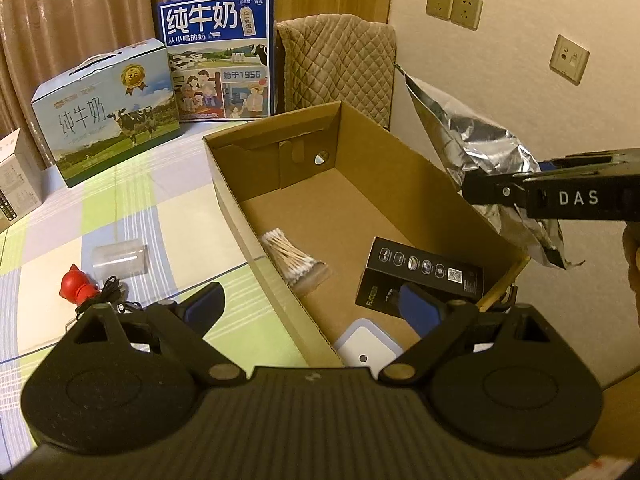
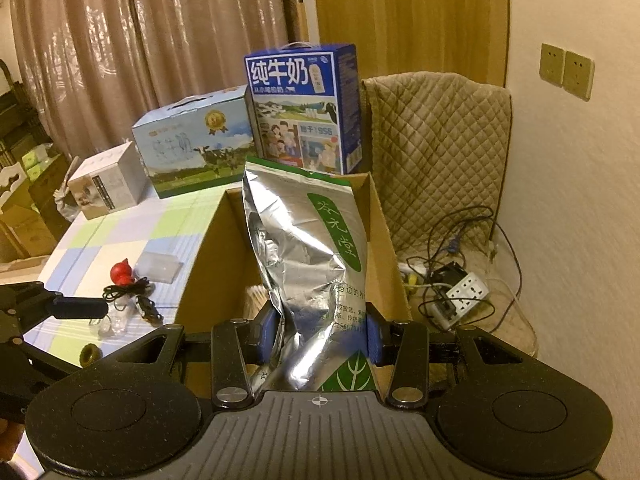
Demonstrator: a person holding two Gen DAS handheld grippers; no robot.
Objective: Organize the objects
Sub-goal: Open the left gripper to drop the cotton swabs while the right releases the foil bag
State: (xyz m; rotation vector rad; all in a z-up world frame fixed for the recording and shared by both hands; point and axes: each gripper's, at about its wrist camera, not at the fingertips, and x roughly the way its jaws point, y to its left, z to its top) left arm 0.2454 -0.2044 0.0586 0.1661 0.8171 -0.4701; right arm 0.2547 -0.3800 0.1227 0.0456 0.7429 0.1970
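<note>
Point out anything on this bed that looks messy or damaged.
The silver foil bag in the right tongs is crumpled and dented. Left of the cardboard box, a black cable lies tangled beside the red figurine. Nothing looks spilled.

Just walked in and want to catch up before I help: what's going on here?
A person is tidying loose items into an open cardboard box using two handheld grippers. The right gripper is shut on a silver foil bag, held over the box. The left gripper is open and empty above the box's near end. Cotton swabs, a black box and a white case are already inside; a red figurine is outside on the table.
</note>
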